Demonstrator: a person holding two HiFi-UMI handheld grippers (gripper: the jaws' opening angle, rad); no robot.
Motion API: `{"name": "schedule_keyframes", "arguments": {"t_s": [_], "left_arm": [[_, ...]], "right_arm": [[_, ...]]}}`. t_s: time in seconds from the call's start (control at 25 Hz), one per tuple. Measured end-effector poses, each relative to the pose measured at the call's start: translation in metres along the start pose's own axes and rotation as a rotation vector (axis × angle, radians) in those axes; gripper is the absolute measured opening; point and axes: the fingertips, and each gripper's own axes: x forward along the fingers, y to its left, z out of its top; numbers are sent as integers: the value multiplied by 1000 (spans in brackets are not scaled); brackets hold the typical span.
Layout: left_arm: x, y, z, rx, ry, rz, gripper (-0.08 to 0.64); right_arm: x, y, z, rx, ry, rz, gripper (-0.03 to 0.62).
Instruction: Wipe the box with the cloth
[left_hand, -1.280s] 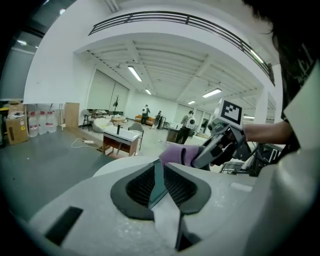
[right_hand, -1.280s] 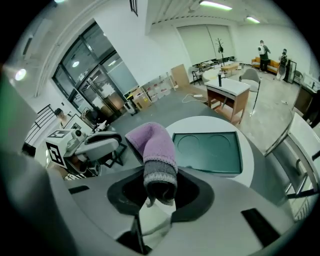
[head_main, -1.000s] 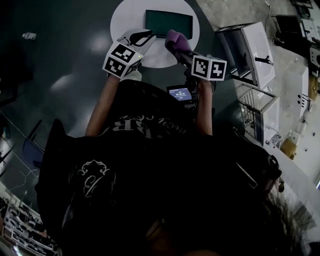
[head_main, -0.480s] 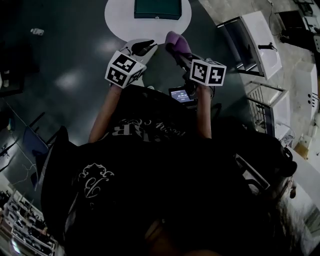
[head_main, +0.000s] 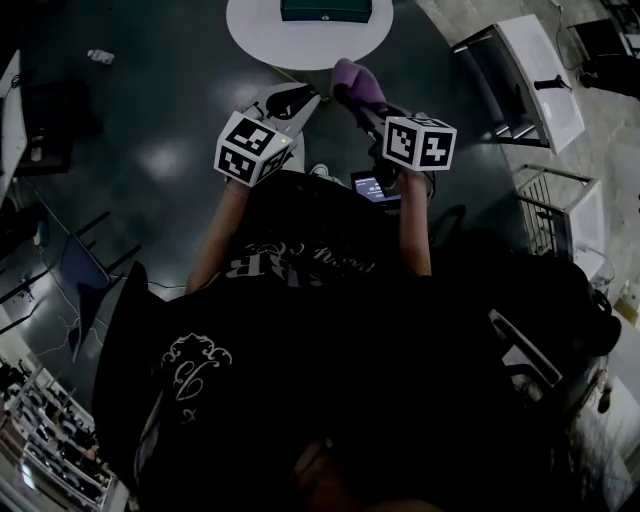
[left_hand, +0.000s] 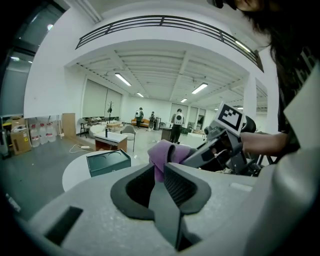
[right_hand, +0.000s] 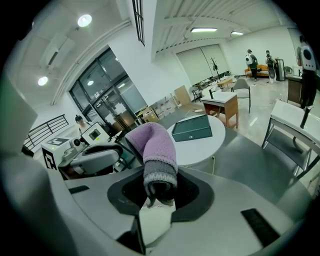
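The right gripper (right_hand: 159, 189) has its jaws clamped on the cloth (right_hand: 152, 142), a purple knitted piece with a grey band near the place where the jaws pinch it. The cloth stands out past the jaw tips in a rounded, folded lump. The left gripper (left_hand: 159, 170) has its jaws together and nothing is between them; the purple that shows behind their tips in the left gripper view is the cloth in the other gripper.

The box (right_hand: 192, 129) is dark green, flat and rectangular, and it lies on a round white table (right_hand: 200, 149). In the head view it sits at the far side of the table, cut by the top edge of the picture. Both grippers are held in the air in front of the person, side by side and near each other, above the dark glossy floor (head_main: 150, 160). They are on the near side of the table. The cloth is well apart from the box and does not touch it.

A small lit screen (head_main: 372, 186) shows at the person's waist between the two arms. A white desk (head_main: 535, 60) stands to the right of the table. In the left gripper view some people (left_hand: 176, 124) stand far back in the hall.
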Motion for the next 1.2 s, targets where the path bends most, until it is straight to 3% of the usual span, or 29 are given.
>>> {"name": "schedule_keyframes", "arguments": {"t_s": [0.56, 1.0, 1.2], "left_arm": [[-25, -8, -14, -16, -21, 48, 52], [-26, -11, -15, -14, -29, 30, 52], [-22, -20, -19, -8, -26, 36, 52]], "right_arm": [[4, 19, -9, -72, 6, 19, 100], [-2, 16, -10, -75, 1, -16, 100], [-22, -7, -9, -49, -40, -54, 100]]}}
